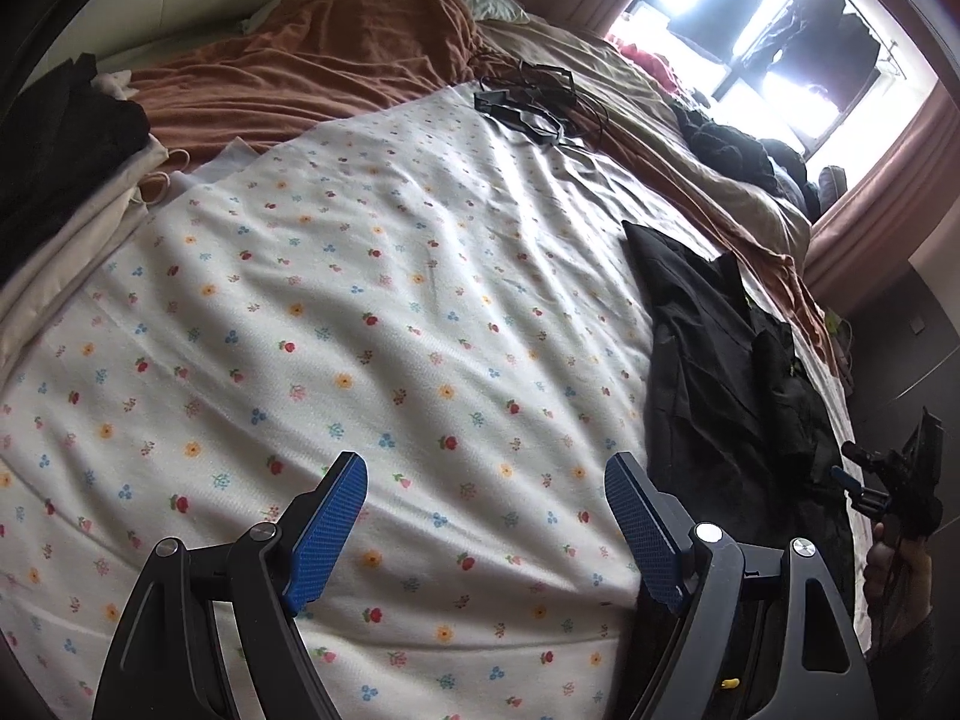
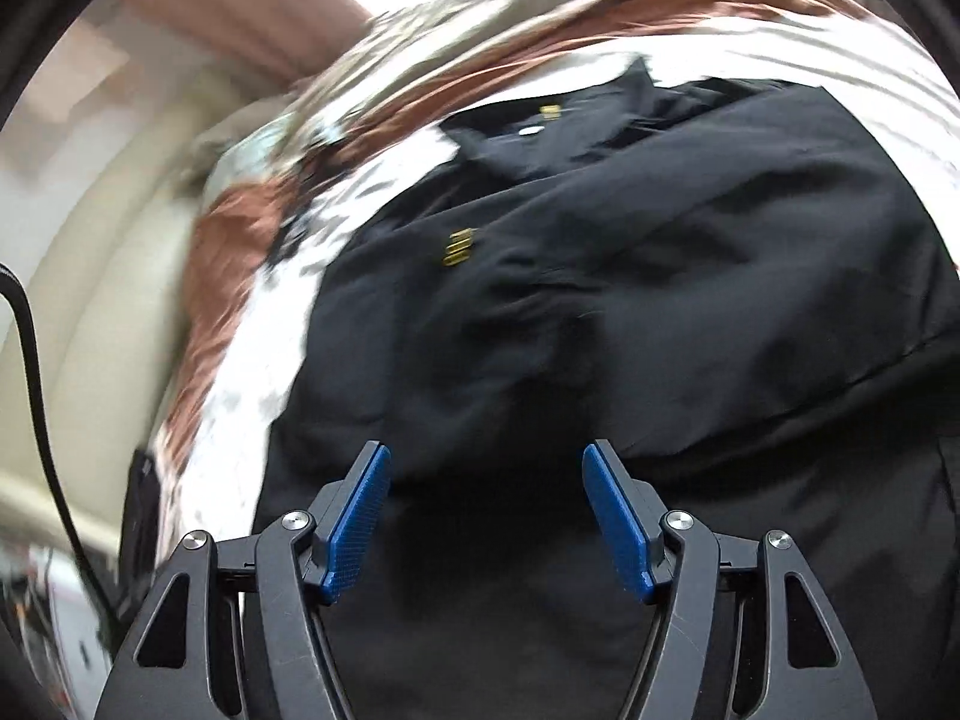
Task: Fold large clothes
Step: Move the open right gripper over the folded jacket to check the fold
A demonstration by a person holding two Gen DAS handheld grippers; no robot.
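- We are holding the right gripper [image 2: 486, 516] with its jaws apart and nothing between the blue pads; they are pointing down at the black garment [image 2: 630, 300], just above its near part, though we cannot tell whether they are touching the cloth.
- We are holding the left gripper [image 1: 486, 534] with its jaws wide apart and empty too, hovering over the flowered sheet [image 1: 360, 300] with no clothing under it.
- The black garment is lying on the bed along the right side of the flowered sheet, collar toward the far end, small yellow marks showing on the chest.
- It is looking rumpled and bunched rather than squared: we are seeing creases and a loose flap, and no neat edges, so we are judging that the folding of this piece is at an early stage or only partly done.
- The right wrist view is blurring at its edges, so we are not reading finer detail of the cloth's layers.
- Farther out, at the left edge of the left wrist view, a pile of dark and pale clothes [image 1: 66, 168] is sitting; whether those are finished pieces we cannot say.
- Beyond the sheet a brown blanket [image 1: 336, 54] is lying bunched, and some black cables [image 1: 540, 102] are resting near it.
- We are judging that what is left is taking hold of the garment, spreading it flat and folding it over.
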